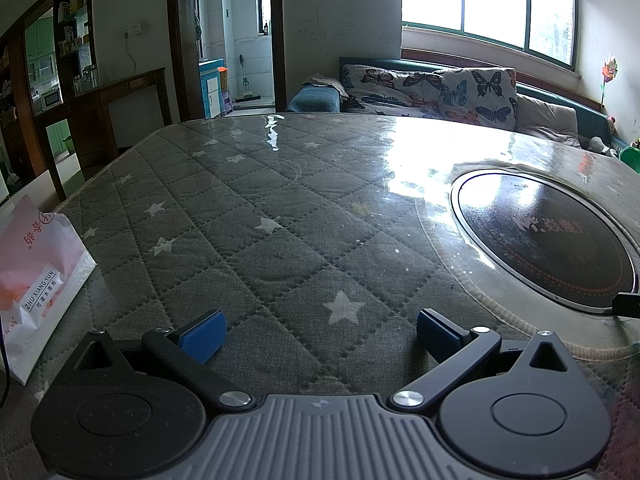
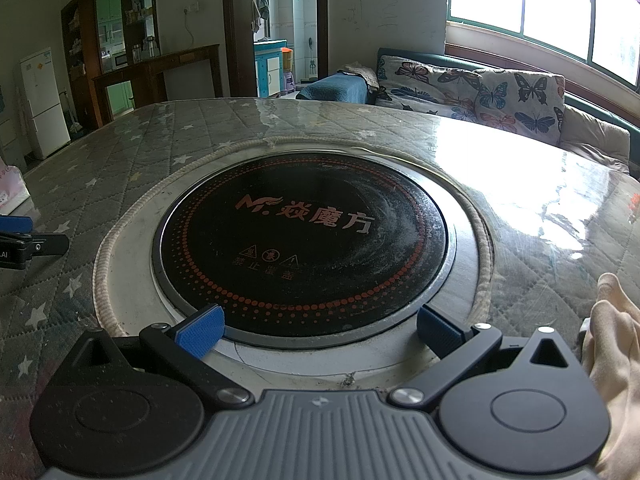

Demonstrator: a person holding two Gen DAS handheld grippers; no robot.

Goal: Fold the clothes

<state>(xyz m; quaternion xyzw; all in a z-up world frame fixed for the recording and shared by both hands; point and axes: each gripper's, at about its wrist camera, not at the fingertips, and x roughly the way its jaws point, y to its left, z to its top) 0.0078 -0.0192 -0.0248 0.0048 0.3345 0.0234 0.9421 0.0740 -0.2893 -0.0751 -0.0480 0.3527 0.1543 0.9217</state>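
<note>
Cream cloth (image 2: 612,364) lies on the desk (image 2: 120,152) just right of my right tool (image 2: 320,330); both it and my left tool (image 1: 320,330) sit spread apart, empty.

The left gripper (image 1: 320,334) hangs low over a quilted, star-printed table cover (image 1: 256,216), its blue pads spread wide with nothing between them. A white packet (image 1: 36,280) stands at the left edge. A round black cooktop (image 1: 548,236) sits to the right, perhaps under clear plastic.
</note>
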